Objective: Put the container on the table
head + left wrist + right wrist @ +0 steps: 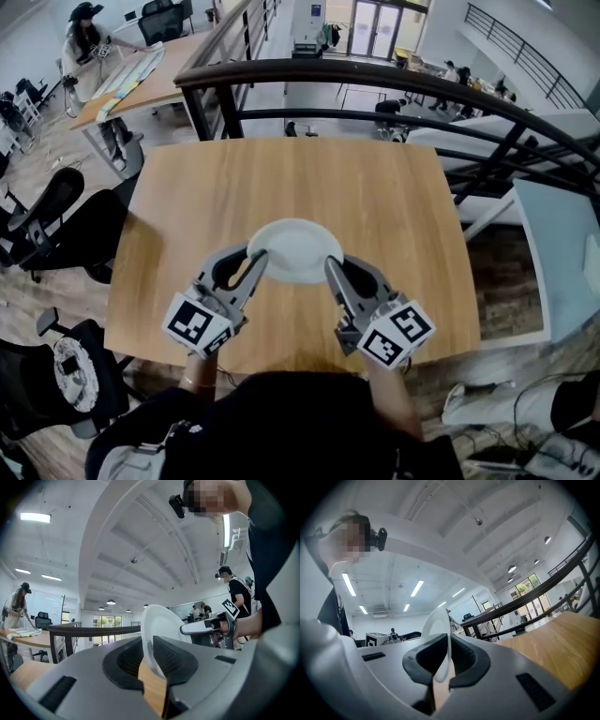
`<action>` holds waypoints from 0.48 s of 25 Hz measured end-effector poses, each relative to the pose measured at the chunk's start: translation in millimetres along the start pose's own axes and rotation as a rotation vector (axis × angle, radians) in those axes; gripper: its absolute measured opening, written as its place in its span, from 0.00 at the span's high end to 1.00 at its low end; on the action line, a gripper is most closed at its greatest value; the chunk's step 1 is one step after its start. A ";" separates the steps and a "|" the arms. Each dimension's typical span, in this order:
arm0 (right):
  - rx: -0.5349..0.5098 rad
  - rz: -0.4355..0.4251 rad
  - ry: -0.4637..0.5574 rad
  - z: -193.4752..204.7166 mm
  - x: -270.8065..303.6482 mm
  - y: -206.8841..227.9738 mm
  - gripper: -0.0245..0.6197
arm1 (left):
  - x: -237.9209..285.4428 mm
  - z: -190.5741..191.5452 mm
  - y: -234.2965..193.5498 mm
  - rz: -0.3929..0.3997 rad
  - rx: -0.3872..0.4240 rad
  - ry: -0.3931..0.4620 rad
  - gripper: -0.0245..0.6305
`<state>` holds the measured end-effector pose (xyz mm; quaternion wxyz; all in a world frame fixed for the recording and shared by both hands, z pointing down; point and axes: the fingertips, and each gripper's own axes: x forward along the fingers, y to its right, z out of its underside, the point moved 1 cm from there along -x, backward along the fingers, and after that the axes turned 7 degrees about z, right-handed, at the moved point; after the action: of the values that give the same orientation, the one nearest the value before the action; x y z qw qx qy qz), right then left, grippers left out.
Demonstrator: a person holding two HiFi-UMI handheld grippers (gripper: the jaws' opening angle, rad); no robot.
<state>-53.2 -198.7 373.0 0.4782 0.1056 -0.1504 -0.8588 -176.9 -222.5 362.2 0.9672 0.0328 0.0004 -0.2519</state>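
Head view: the white container [293, 250] is held over the near half of the counter [281, 169], its left rim clamped by the left tool [259, 262] and its right rim by the right tool [332, 270]. The counter lies directly beneath. Left gripper view: the jaws are pressed shut on the rim. Right gripper view: the opposite rim is pinched likewise.

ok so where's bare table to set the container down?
Nearly all of the wooden table is bare: the far half up to the railing, and both strips left and right of the container. Only the near-centre is crowded, where the left gripper and right gripper clamp its rim.
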 end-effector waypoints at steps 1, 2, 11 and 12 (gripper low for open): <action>0.002 0.006 -0.006 0.7 -1.6 1.3 0.92 | 2.0 2.2 0.6 0.007 -0.010 -0.002 0.88; 0.005 0.011 -0.012 0.9 -3.5 3.1 0.92 | 4.5 4.3 1.8 0.015 -0.020 -0.005 0.87; 0.013 -0.012 -0.039 -3.8 3.2 20.5 0.92 | 20.8 9.6 -4.5 0.000 -0.028 -0.011 0.87; 0.016 -0.019 -0.042 -4.1 7.4 22.7 0.92 | 21.6 9.9 -7.8 -0.010 -0.026 -0.012 0.87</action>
<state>-37.8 -217.0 377.0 0.4661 0.0926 -0.1661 -0.8640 -162.0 -240.4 371.2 0.9662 0.0189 -0.0022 -0.2571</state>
